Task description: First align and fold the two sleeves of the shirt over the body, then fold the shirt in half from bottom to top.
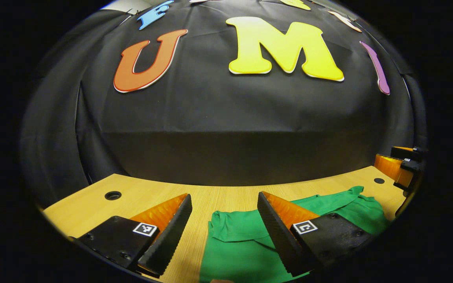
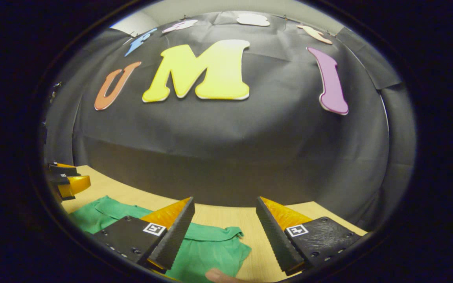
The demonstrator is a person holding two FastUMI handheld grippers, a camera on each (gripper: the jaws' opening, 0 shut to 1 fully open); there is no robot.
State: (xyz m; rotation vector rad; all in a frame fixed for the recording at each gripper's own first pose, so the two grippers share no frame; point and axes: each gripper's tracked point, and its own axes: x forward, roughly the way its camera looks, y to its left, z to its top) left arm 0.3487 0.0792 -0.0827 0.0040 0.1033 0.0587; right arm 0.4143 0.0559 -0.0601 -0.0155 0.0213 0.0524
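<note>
Left hand-held gripper (image 1: 224,220) was wide open, holding nothing, above the pale wooden desk (image 1: 92,206); the crumpled green fabric shirt (image 1: 242,243) lay on the desk beneath its right finger. Right hand-held gripper (image 2: 225,224) likewise gaped empty over the shirt's right sleeve (image 2: 210,247).
</note>
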